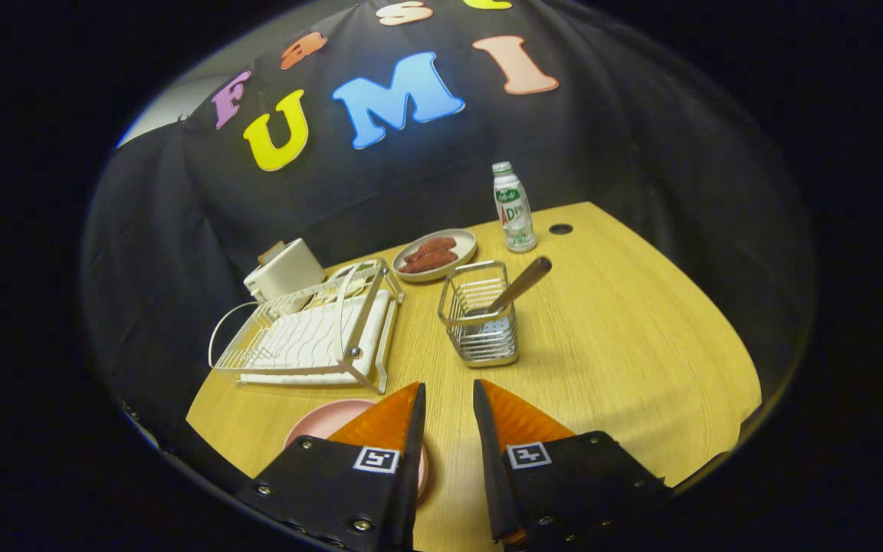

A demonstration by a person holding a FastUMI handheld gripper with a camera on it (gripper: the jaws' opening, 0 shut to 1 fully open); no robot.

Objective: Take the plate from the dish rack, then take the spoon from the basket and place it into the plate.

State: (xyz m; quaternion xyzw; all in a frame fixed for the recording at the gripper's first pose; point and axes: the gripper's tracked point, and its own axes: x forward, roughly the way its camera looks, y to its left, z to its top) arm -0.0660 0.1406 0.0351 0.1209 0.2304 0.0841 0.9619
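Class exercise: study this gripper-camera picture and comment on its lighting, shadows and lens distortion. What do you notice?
Gripper view: the fisheye lens bows the wooden table edge into a curve; warm light falls on the tabletop while the surroundings stay dark; the wire basket with the spoon throws a soft shadow toward the open tongs; the pink plate, partly under one finger, looks sharp.

bare table (625,337) ahead, dish rack (311,333) beside basket (480,318)
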